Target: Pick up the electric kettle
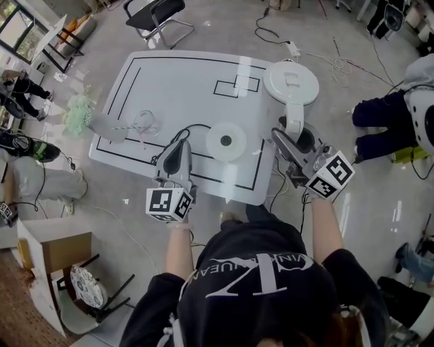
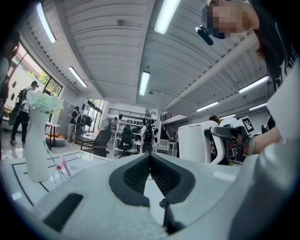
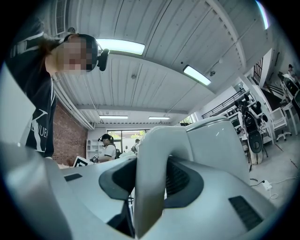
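Note:
The white electric kettle [image 1: 291,83] shows at the table's far right corner, seen from above, its lid facing the head camera. Its curved handle [image 1: 293,125] runs between the jaws of my right gripper [image 1: 295,137], whose pads press on it from both sides. In the right gripper view the handle [image 3: 150,173] fills the gap between the pads, and the kettle body [image 3: 220,145] stands just behind. The round kettle base [image 1: 226,141] lies bare on the table. My left gripper [image 1: 182,137] hovers level over the table's near edge, shut and holding nothing [image 2: 150,157].
The white table [image 1: 183,81] also carries a white vase of pale green flowers [image 1: 81,116] and a clear glass with a straw [image 1: 146,122] at the left. A black cord runs from the base. A chair [image 1: 156,17] stands beyond; people [image 1: 386,115] sit at the right.

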`<state>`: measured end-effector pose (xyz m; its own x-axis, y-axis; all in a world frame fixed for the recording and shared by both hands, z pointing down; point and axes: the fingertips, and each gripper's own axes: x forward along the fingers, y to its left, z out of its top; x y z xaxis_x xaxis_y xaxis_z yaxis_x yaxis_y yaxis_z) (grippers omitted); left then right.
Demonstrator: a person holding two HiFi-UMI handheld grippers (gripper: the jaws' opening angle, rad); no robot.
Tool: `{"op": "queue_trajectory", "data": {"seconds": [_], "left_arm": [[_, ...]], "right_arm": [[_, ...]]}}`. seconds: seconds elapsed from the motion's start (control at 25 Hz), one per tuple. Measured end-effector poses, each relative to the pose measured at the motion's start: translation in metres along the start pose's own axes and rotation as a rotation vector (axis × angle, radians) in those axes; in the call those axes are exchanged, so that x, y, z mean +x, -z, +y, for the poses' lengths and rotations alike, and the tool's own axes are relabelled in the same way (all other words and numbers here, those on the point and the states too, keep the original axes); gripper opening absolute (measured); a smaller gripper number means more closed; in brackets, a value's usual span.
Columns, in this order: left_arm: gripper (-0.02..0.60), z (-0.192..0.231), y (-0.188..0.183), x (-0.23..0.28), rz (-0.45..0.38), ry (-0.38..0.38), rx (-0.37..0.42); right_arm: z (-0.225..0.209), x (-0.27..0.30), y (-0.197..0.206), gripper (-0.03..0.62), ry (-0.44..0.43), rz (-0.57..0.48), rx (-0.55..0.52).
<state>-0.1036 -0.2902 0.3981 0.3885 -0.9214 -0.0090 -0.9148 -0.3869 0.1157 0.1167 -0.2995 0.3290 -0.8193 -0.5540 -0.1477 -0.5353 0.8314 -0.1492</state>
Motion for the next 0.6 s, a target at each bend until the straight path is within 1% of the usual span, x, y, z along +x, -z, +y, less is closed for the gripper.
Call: {"op": "queue_trajectory", "data": {"seconds": [0.2, 0.6], "left_arm": [[0.003, -0.0015, 0.0012, 0.0014, -0.001, 0.002, 0.001], [0.003, 0.0, -0.0005, 0.002, 0.002, 0.01, 0.0]], "right_arm": [[-0.0014, -0.0075, 0.0008, 0.14, 0.019, -0.001, 0.0], [0.0002, -0.0101, 0.0, 0.14, 0.027, 0.003, -0.002]]}}
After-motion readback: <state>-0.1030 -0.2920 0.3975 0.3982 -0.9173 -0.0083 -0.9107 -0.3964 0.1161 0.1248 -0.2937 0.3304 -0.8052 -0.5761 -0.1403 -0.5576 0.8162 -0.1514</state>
